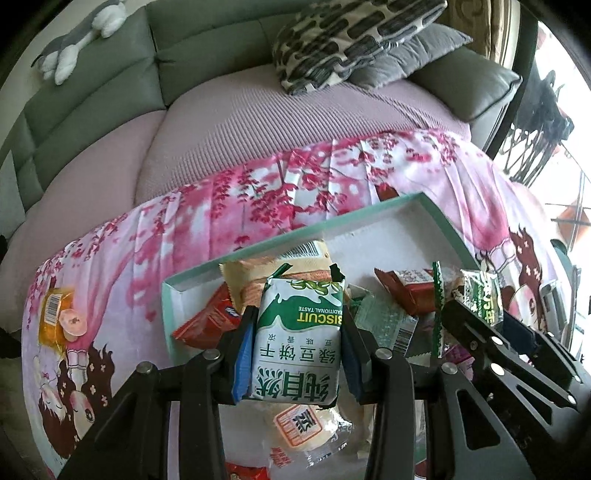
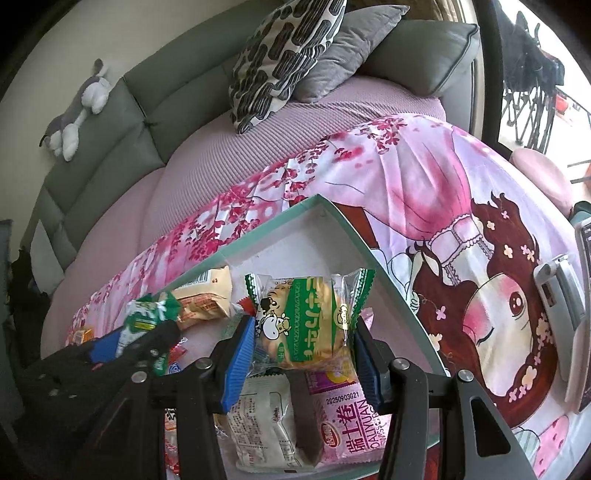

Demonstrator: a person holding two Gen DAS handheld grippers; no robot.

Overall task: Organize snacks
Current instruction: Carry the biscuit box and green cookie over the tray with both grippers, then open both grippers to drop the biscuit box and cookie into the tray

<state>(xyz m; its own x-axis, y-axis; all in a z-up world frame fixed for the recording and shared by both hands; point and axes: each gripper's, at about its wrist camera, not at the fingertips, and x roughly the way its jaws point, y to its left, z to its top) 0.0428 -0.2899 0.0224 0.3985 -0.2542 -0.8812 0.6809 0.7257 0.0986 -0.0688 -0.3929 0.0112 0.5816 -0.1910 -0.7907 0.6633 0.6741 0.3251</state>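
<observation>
Both jaws are clamped on packets: your left gripper (image 1: pixel 297 325) pinches a green-and-white biscuit pack (image 1: pixel 297 334) between its blue pads, and your right gripper (image 2: pixel 304 338) pinches a clear green-edged cookie packet (image 2: pixel 308 321) printed with a cartoon cow. Both packets hang over the snack tray.

Largest in view is one grey-green sofa (image 1: pixel 92 85) with a mauve ribbed seat cover (image 1: pixel 240 125). Two cushions lean at its right end — one black-and-cream patterned cushion (image 1: pixel 351 33) resting on one plain grey cushion (image 1: pixel 406 55). One grey-and-white plush toy (image 1: pixel 79 37) lies along the sofa back.

In front of the sofa, one pink blossom-print cloth (image 1: pixel 229 206) with cartoon girls lies under one white tray with a teal rim (image 1: pixel 369 216). You can count several loose packets on the tray: two red ones (image 1: pixel 208 325) (image 1: pixel 410 291), one beige wrapper (image 1: pixel 258 273) behind the biscuit pack, one translucent green-tinted wrapper (image 1: pixel 384 321), one pink wafer-roll pack (image 2: pixel 343 421) and one white sachet (image 2: pixel 262 421) under your right gripper. The exact total is hard to tell where they overlap.

Outside the tray, one orange barcoded packet (image 1: pixel 55 314) lies alone on the cloth at far left — well apart from the rest.
</observation>
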